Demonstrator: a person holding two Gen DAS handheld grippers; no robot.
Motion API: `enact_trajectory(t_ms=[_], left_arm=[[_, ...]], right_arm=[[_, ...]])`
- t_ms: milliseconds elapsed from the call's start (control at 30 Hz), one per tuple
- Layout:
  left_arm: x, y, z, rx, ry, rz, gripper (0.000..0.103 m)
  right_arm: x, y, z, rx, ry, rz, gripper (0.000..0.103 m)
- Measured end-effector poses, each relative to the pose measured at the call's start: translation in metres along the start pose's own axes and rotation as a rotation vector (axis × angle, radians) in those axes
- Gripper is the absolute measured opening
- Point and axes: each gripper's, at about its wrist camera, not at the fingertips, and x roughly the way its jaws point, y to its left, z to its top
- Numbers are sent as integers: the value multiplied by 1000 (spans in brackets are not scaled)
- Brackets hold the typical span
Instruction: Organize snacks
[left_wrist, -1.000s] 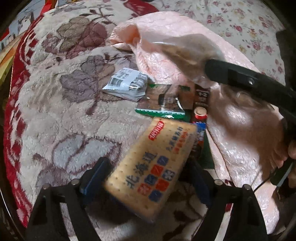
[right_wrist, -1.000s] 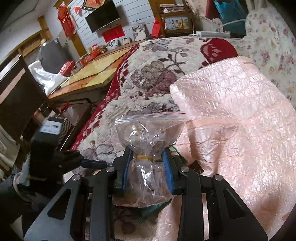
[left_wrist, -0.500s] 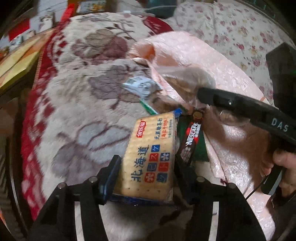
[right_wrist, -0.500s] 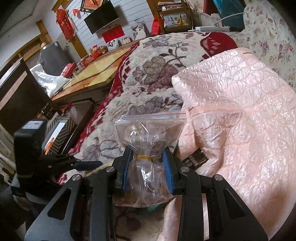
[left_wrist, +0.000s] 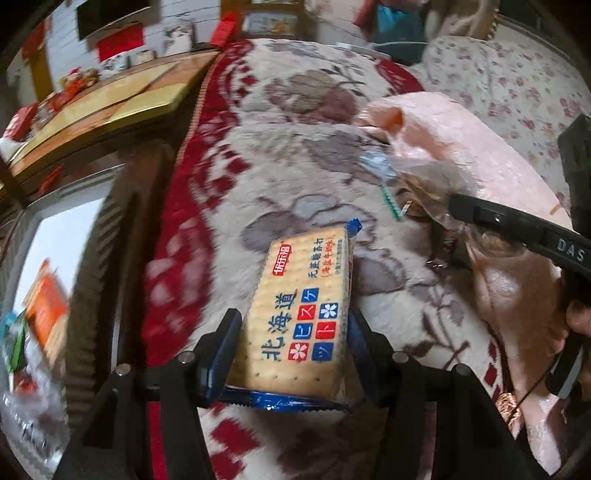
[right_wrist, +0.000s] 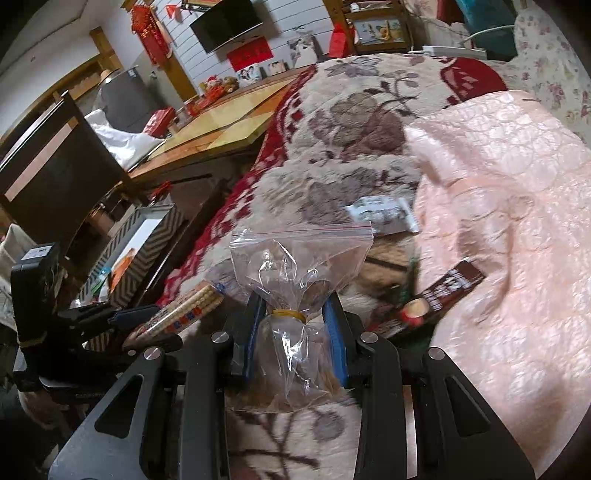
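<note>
Bottom centre of the left wrist view: the left gripper (left_wrist: 291, 354) has just closed its jaws onto the cracker packet (left_wrist: 299, 314), blue pads flat against both long edges, probably so the stiff pack cannot twist. In the right wrist view, low and central, the right gripper (right_wrist: 293, 332) pinches the clear zip bag (right_wrist: 295, 280) right at its rubber-banded neck, the narrowest point, contents hanging below. Farther up, a coffee sachet (right_wrist: 443, 295) and a grey-white packet (right_wrist: 384, 218) lie on the floral blanket (right_wrist: 351, 122), beside the pink quilt (right_wrist: 517, 184). At left frame edge, a chevron-patterned box (right_wrist: 147, 243) already holds snacks, likely the destination.
</note>
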Motion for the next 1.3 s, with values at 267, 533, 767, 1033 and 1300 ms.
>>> enact_trajectory(t_ms=[267, 533, 767, 1033, 1300], left_arm=[[-30, 27, -4, -19, -83, 169, 19], [-16, 59, -16, -141, -8, 42, 14], [-5, 67, -21, -220, 20, 0, 14], [9, 81, -9, -266, 16, 16, 73], [35, 79, 3, -234, 23, 69, 82]], right_arm=[[11, 40, -5, -60, 31, 34, 31], [14, 65, -3, -107, 43, 46, 31], [14, 59, -3, -82, 47, 50, 31], [18, 52, -6, -60, 57, 60, 31], [20, 38, -9, -24, 69, 60, 31]])
